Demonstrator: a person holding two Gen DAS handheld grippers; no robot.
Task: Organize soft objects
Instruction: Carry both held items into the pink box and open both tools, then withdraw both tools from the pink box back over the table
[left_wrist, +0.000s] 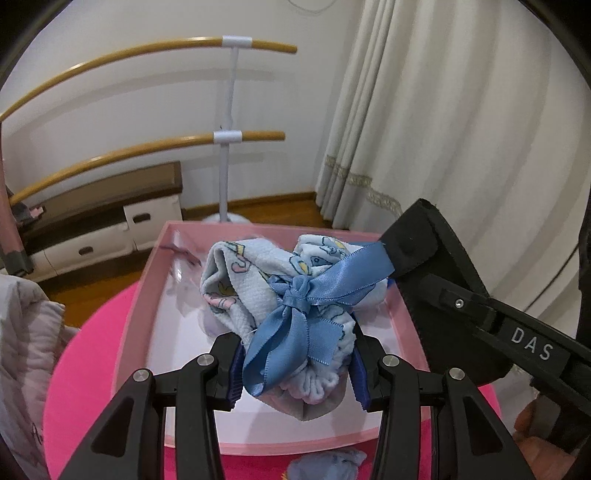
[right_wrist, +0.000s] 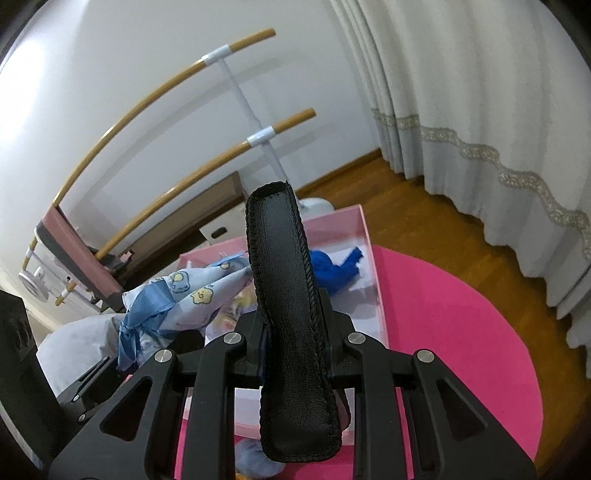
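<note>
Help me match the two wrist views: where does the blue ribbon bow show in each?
Left wrist: centre, bow on the cloth bundle held by the left gripper.
Right wrist: lower left, bow left of the black case.
Shared landmark: pink box.

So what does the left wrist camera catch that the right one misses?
Only the left wrist view shows the jaws closed on the patterned cloth bundle and its whole blue ribbon bow. Only the right wrist view shows a bright blue item in the pink box. Both show the black leather case, bundle, box, pink mat and curtain.
</note>
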